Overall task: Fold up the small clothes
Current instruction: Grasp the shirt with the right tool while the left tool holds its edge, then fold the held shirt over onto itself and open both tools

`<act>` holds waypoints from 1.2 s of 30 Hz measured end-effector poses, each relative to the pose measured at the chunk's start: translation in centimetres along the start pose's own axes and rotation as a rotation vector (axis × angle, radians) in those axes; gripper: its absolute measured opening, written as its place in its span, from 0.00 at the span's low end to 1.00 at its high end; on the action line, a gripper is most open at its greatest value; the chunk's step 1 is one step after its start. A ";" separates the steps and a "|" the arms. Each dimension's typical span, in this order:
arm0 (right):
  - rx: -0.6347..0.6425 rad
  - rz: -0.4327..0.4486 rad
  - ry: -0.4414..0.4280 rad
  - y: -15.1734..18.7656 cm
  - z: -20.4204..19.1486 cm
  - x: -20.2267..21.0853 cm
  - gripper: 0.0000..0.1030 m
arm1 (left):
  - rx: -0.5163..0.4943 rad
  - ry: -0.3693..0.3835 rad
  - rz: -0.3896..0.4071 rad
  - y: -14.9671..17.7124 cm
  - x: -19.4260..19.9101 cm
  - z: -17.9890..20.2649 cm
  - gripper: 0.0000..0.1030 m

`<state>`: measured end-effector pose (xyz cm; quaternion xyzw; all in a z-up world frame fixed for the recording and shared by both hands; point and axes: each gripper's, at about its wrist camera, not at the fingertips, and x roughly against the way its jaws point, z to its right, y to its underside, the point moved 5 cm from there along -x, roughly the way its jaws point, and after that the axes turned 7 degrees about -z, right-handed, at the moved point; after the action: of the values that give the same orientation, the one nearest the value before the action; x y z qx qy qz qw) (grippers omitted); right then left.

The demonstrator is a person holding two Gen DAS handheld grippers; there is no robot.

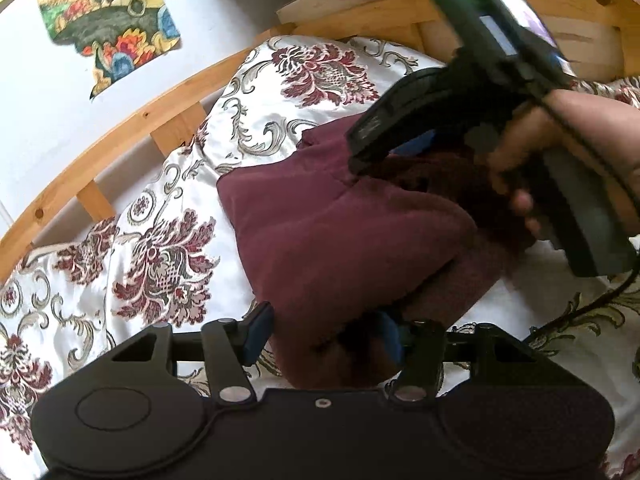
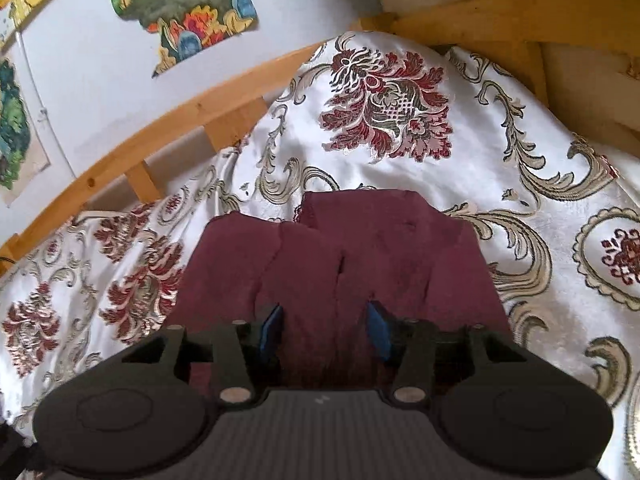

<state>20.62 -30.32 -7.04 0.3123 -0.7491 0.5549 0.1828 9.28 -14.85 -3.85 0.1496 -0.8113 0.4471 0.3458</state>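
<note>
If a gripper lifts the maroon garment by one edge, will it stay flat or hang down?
The maroon garment would probably droop: it already lies in soft creases and folds. It looks like thick, fuzzy cloth, so likely not slippery in the pads. The satin bedspread beneath looks glossy, so a push may slide it.

Your left wrist camera is looking forward and downward along its gripper's fingers, sitting very close above the maroon garment (image 1: 328,236) on the floral bedspread (image 1: 160,216), and it is catching your right gripper (image 1: 368,160) entering from the upper right. Your right wrist camera is facing the same way from equally close, tilting down over that garment. Both views are sharing the bedspread, the wooden bed rail (image 2: 168,136) and the painting on the wall (image 2: 180,4).
</note>
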 end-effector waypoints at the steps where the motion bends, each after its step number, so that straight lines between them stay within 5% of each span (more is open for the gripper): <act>1: 0.009 0.002 0.013 0.1 -0.1 -0.1 0.40 | -0.010 -0.010 0.003 0.0 0.0 0.1 0.45; 5: -0.008 0.031 -0.004 0.2 0.2 0.3 0.21 | -0.015 -0.016 0.011 0.0 0.0 0.0 0.37; 8: 0.016 0.071 -0.013 -0.1 -0.3 0.9 0.17 | -0.004 -0.007 0.011 0.0 0.0 0.0 0.35; 18: 0.119 0.234 0.068 -2.4 -0.3 5.0 0.16 | 0.004 0.109 0.040 -2.2 0.0 0.6 0.29; 27: 0.050 0.181 0.119 -1.4 4.1 5.8 0.16 | -0.033 0.185 0.043 -2.8 -0.2 3.0 0.28; 36: 0.053 0.143 0.142 -0.2 4.4 5.8 0.20 | 0.015 0.251 0.035 -1.9 -0.1 2.6 0.40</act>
<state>16.79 -36.03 -4.72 0.2227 -0.7398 0.6067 0.1871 9.30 -18.03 -3.64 0.0810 -0.7608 0.4741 0.4357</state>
